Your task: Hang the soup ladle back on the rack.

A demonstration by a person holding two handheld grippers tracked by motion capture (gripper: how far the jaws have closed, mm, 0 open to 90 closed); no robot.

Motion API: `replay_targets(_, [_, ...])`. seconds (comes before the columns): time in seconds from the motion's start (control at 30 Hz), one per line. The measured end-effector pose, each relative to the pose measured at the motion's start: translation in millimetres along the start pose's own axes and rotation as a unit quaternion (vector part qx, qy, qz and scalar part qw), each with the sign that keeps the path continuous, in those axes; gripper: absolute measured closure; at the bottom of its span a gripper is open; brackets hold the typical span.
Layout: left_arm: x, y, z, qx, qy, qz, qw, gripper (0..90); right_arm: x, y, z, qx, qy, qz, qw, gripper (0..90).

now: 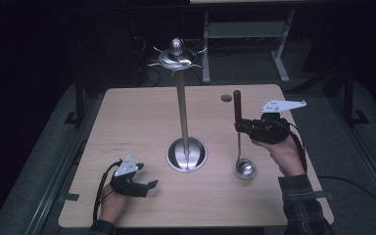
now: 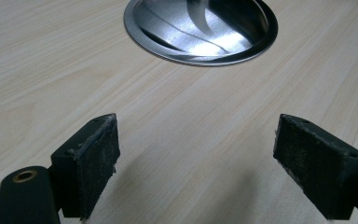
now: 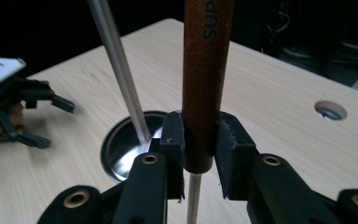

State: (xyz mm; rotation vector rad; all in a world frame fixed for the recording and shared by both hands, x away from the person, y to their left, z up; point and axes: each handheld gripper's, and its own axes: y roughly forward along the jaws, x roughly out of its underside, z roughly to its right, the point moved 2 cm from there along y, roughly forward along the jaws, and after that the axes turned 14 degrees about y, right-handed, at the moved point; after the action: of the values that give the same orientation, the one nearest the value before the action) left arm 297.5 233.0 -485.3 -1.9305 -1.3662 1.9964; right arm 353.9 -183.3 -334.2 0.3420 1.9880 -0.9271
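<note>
Wooden table point(image 1: 142, 122) under me: my right gripper point(image 1: 240, 126) clamps the ladle point(image 1: 239, 142) upright at 3 o'clock of the stand point(image 1: 186, 147); my left gripper point(image 1: 149, 186) gapes empty at 7.

place: lab | signs: dark room, bare wooden table point(image 1: 142, 117), metal frames, floor cables

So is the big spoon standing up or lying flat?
Standing up. The ladle is upright, its bowl at the table, its brown handle pinched between the right gripper jaws.
</note>
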Motion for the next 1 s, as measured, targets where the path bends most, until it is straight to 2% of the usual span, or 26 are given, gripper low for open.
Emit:
replay_targets(0.23, [0.0,0.0,0.1,0.0,0.0,-0.001,1.0,14.2,-8.9,-5.0,-13.7,-0.019,-0.007,0.019,0.9996,73.9])
replay_targets(0.7, [-0.1,-0.3,0.3,0.001,0.001,-0.003,1.0,14.2,-43.9,-15.2,-46.8,-0.069,-0.029,0.045,0.9961,73.9])
replay_targets(1.0, [0.0,-0.4,0.7,0.003,-0.002,-0.002,1.0,14.2,-62.8,-15.6,-64.9,-0.084,-0.049,0.055,0.9937,73.9])
